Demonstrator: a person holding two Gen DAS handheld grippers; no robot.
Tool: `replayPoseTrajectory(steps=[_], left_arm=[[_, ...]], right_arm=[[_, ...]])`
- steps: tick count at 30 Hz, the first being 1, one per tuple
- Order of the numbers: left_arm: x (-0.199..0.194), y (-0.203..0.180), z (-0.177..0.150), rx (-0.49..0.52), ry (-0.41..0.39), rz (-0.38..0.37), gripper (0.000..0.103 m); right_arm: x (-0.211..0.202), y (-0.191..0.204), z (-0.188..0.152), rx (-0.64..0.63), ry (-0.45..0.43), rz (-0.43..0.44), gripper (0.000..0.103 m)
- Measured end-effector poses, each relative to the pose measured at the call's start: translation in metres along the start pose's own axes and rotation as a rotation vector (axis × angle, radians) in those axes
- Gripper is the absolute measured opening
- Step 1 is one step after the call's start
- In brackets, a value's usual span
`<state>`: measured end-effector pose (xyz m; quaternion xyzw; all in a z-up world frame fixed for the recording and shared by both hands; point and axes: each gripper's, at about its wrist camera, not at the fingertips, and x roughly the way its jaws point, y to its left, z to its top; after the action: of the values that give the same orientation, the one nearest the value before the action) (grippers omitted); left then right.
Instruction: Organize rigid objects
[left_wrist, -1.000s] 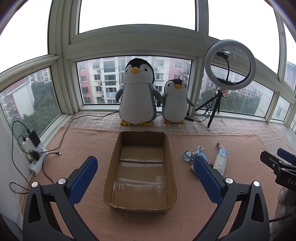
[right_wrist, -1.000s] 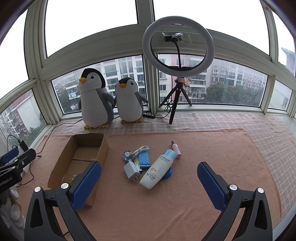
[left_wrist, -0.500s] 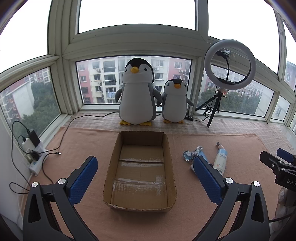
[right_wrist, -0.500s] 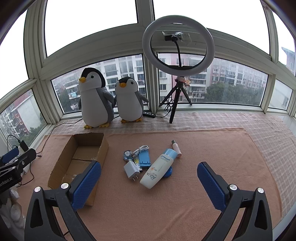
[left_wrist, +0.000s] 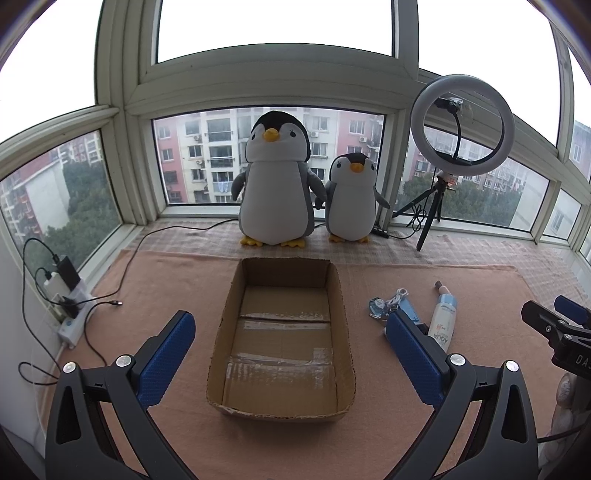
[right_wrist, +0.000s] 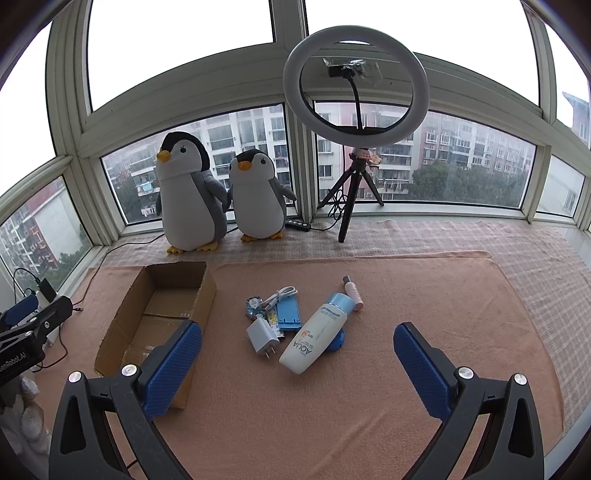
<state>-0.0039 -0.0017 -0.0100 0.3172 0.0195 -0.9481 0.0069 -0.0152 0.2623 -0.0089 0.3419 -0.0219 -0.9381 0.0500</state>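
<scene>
An empty open cardboard box (left_wrist: 282, 343) (right_wrist: 155, 317) lies on the pink mat. To its right sits a small pile: a white AQUA bottle (right_wrist: 314, 336) (left_wrist: 441, 325) with a blue cap, a white charger plug (right_wrist: 260, 336), a blue plastic stand (right_wrist: 288, 314), a white cable (right_wrist: 280, 295), a small blue trinket (right_wrist: 254, 306) and a thin pink tube (right_wrist: 352, 291). My left gripper (left_wrist: 286, 347) hovers open over the box's near end. My right gripper (right_wrist: 297, 354) is open just short of the bottle's base. Neither holds anything.
Two plush penguins (left_wrist: 275, 184) (left_wrist: 351, 197) and a ring light on a tripod (right_wrist: 354, 122) stand along the window sill. A power strip with chargers and cables (left_wrist: 62, 295) lies at the left wall. Bare mat (right_wrist: 443, 295) stretches right of the pile.
</scene>
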Motion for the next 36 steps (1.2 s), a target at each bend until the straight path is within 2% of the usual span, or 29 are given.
replayPoseTrajectory(steps=[13,27,36], left_arm=[[0.016,0.006,-0.005,-0.011,0.037,0.02,0.103],[0.1,0.047,-0.052,-0.06,0.261,0.117,0.1],[0.134,0.058,-0.07,-0.075,0.343,0.128,0.095]], right_arm=[[0.008,-0.004,0.0,0.005,0.023,-0.006,0.103],[0.031,-0.026,-0.009,0.044,0.079,-0.038,0.103],[0.065,-0.05,-0.015,0.1,0.147,-0.058,0.103]])
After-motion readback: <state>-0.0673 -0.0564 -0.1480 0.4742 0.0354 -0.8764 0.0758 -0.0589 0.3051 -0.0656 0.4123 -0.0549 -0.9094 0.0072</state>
